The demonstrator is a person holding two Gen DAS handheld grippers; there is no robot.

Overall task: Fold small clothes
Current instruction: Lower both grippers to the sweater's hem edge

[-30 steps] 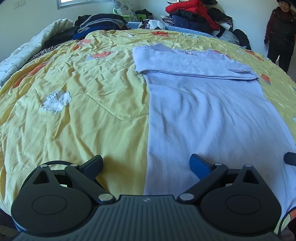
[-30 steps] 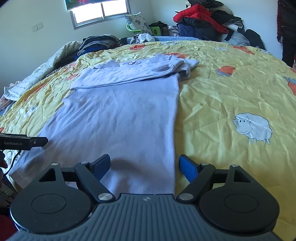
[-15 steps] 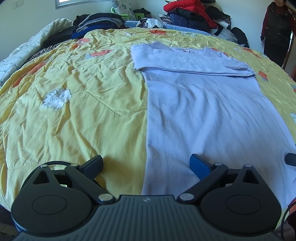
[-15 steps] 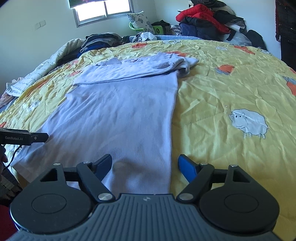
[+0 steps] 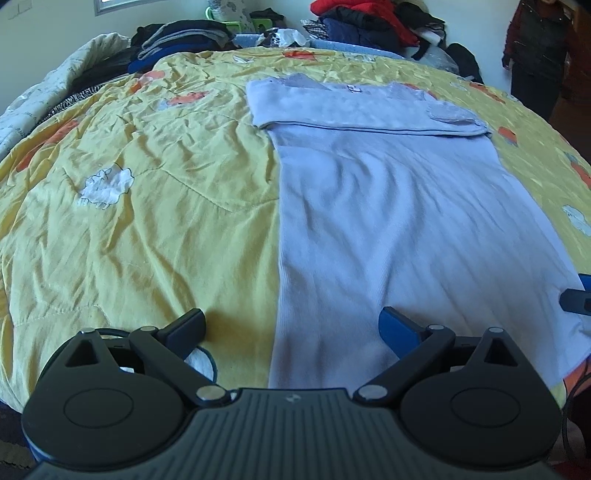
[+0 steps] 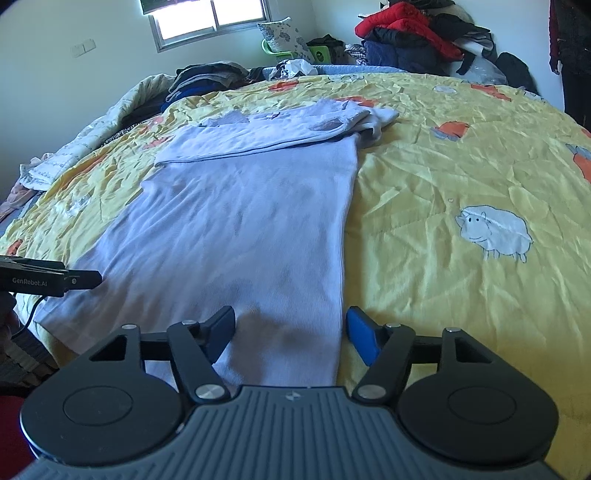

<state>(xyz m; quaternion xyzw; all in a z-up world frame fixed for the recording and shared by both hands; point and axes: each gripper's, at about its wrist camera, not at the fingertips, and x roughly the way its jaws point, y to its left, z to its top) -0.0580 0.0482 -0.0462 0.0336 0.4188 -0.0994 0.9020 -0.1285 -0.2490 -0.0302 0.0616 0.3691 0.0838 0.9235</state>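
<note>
While a pale lilac top (image 5: 399,206) lay flat on a yellow quilt (image 5: 147,206) printed with white sheep and orange shapes, two hand-held grippers hovered over its near hem. The garment was a fine ribbed knit, its long body smoothed out with only faint ripples, and its far end was already folded across in a band, a sleeve end bunched at one corner. The left gripper (image 5: 291,325) stood with its jaws spread wide over the top's left edge, one finger above bare quilt and the other above the cloth, gripping nothing. The right gripper (image 6: 290,328) had just been narrowing its jaws, which straddled the top's right edge without pinching the fabric. Piles of dark and red clothes (image 6: 410,33) sat beyond the bed's far side, and a person in a dark coat (image 5: 535,48) stood at the right.
</note>
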